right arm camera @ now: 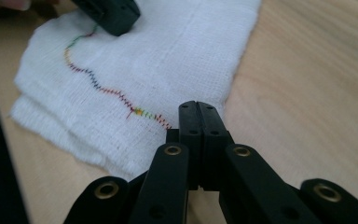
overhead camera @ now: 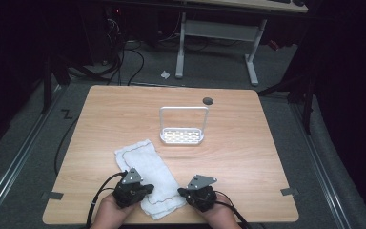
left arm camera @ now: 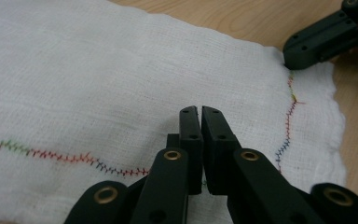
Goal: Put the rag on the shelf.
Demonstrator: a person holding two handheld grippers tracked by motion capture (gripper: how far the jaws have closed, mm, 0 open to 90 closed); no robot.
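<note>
**Pinching the near corners of the cloth**

The folded white cloth point(overhead camera: 148, 177) lies on the near left part of the table point(overhead camera: 248, 143), running from a far end near the middle of the table down to a near end between my two hands. A wavy line of coloured stitching point(left arm camera: 65, 158) runs close to its border, and in the right gripper view I can see at least two layers stacked at the edge.

My left gripper point(overhead camera: 148, 187) sits over the near left part of the cloth, jaws drawn almost together with just a thin slit between them; whether they have caught any fabric I cannot tell, since the tips point down into the weave. My right gripper point(overhead camera: 181, 192) is at the near right edge, jaws fully together right where the cloth meets bare wood, beside the stitched seam; again the pads hide whether any cloth is pinched.

To do this well, I judge that I need every layer in each pinch, not only the top one, or the fold will peel open when I lift. I want both grips close to the border and level with each other, so the cloth rises evenly. Lifting slowly will show at once if one side slips.

Farther off, well apart from the cloth, a white rack point(overhead camera: 183, 128) with a tall hoop handle stands near the table's middle.
</note>
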